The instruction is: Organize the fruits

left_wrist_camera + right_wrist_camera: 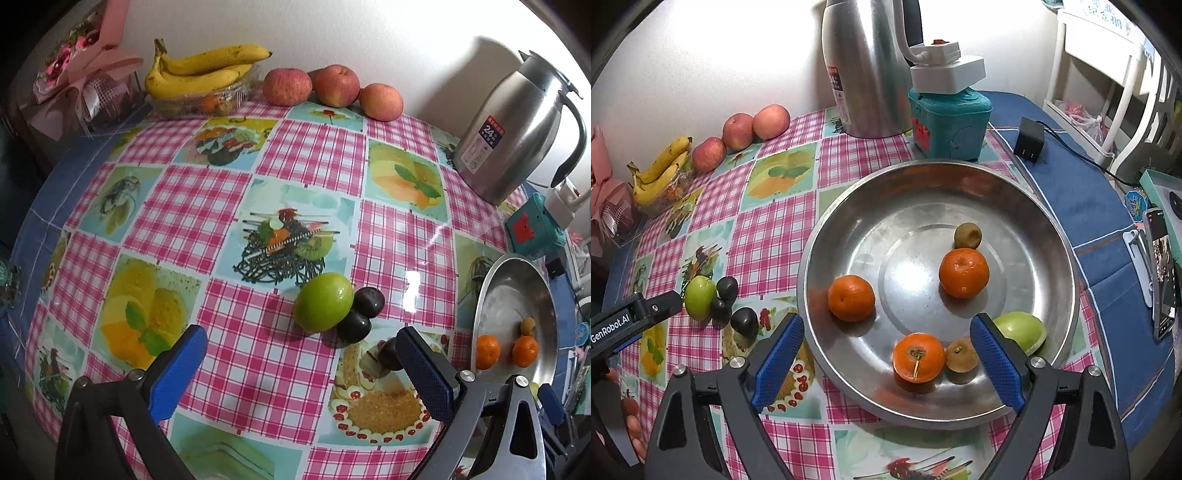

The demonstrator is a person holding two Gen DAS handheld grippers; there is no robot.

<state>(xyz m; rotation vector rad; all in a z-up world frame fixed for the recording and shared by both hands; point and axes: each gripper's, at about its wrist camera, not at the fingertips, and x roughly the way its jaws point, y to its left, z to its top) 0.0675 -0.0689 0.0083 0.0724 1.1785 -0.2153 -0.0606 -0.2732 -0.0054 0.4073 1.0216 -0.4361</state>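
Left wrist view: the left gripper (301,373) stands spread wide and empty above the tablecloth (229,332). Just ahead at 12 o'clock lies a green fruit (323,302), touching two dark plums (369,302) at its 3 to 4 o'clock; a third plum (388,355) sits by the right pad. The green fruit looks firm, smooth and light, likely slippery; I would pinch it across its widest middle, gently, since plums bruise.

Right wrist view: the right gripper (886,363) is spread, nothing between its pads, over the bowl (827,236). Inside lie three mandarins (851,297), two brownish kiwis (967,235) and a green fruit at 4 o'clock.
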